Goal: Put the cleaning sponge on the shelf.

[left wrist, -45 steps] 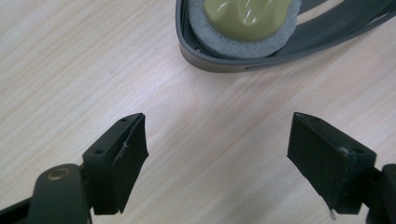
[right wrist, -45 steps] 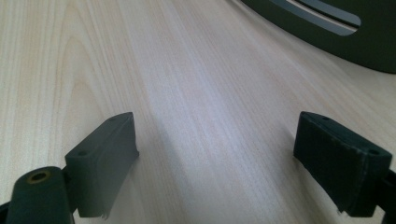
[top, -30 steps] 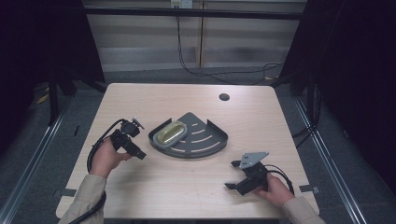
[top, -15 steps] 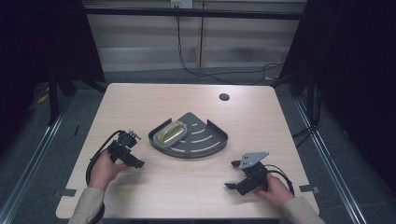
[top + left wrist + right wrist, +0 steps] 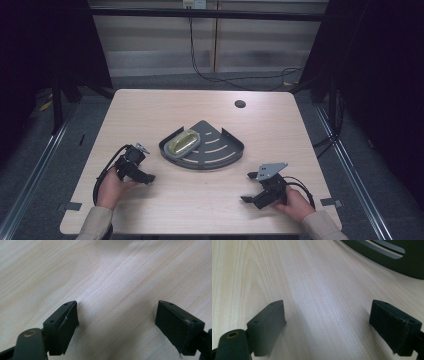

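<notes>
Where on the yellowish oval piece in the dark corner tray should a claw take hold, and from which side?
Probably across the short width of the oval piece, coming from above: it lies flat in the tray, whose raised wall runs close along its left side, blocking a sideways approach.

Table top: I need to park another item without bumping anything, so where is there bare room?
The table is bare across its far half, behind the dark corner tray up to the small hole. Also bare: the near strip between the left gripper and right gripper. The middle is crowded, where the tray holds a yellowish object.
</notes>
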The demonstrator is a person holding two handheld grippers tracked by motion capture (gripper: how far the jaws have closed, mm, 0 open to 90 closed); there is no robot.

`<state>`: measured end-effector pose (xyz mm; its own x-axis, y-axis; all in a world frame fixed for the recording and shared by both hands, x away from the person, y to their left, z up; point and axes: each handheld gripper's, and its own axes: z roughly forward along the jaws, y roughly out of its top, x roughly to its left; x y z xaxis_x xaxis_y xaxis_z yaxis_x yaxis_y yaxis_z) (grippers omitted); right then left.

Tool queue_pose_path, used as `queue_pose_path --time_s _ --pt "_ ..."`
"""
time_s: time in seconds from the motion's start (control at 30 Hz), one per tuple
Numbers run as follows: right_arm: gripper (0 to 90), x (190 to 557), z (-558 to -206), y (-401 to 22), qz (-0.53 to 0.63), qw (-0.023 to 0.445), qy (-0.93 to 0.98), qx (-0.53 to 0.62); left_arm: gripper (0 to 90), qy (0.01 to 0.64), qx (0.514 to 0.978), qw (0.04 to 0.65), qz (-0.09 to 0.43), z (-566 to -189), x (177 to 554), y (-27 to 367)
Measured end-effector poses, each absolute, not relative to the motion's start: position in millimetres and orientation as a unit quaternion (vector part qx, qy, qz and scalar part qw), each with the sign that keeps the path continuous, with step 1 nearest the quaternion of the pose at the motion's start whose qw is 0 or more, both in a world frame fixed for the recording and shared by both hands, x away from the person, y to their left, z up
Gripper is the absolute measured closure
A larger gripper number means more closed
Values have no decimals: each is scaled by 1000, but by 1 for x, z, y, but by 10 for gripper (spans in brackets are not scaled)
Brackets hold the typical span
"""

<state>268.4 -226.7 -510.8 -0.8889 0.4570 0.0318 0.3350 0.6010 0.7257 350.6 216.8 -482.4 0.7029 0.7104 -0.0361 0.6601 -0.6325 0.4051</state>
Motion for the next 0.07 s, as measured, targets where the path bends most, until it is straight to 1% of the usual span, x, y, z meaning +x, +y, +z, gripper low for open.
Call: queue_pose_path --time_s 0.07 --pt "126 268 -511 -227 388 79 891 222 161 379 901 200 65 -483 350 217"
